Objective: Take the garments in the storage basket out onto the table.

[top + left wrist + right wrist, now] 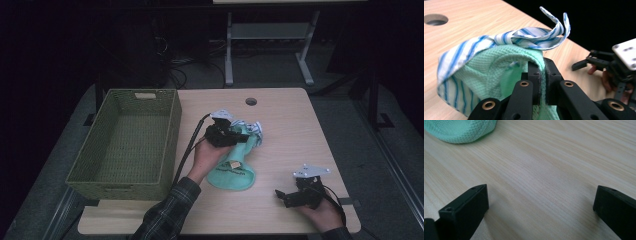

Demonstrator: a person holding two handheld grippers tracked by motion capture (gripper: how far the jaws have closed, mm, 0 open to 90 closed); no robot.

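A mint-green knitted cloth (232,167) lies on the wooden table (285,125), its far end bunched up together with a blue-and-white striped cloth (250,127). My left gripper (235,134) is shut on the green cloth (499,67), which folds over its jaws with the striped cloth (529,37) draped on top. My right gripper (280,195) rests near the table's front right edge. It stands open with bare wood between its jaws (541,202). A corner of the green cloth (461,130) shows at the top left of the right gripper view.
A green woven basket (172,135) with nothing in it stands on the left of the table. A round cable hole (251,101) sits near the far edge. The floor and a metal table frame (270,45) lie beyond.
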